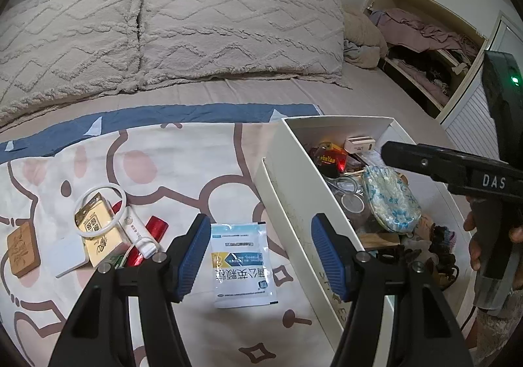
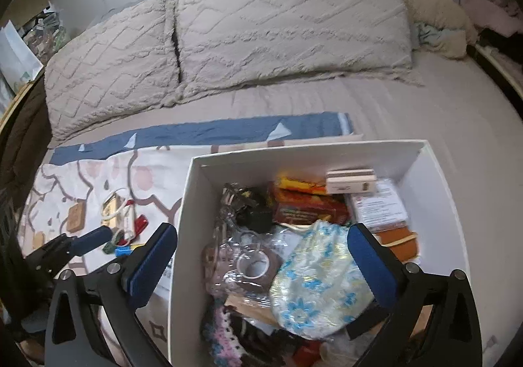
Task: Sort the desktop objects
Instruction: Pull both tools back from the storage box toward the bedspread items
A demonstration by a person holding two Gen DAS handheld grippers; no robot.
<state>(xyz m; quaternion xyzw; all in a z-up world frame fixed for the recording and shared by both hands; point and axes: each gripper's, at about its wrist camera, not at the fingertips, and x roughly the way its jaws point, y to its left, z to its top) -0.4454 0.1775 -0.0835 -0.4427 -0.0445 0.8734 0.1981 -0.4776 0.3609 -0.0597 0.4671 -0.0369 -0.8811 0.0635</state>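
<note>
Bedspread (image 1: pixel 183 154) below, right gripper (image 2: pixel 261 255) gaping over box (image 2: pixel 183 236)

Both wrist cams angled down, close; share white box (image 1: pixel 294 177) (image 2: pixel 196 203), bed.

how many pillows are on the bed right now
2: one beige tufted zigzag pillow on the left, a second matching pillow touching it on the right, both at the bed's head. Others may lie out of view.

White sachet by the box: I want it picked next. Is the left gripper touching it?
Apart: left wrist view shows the left gripper above the white sachet.
</note>
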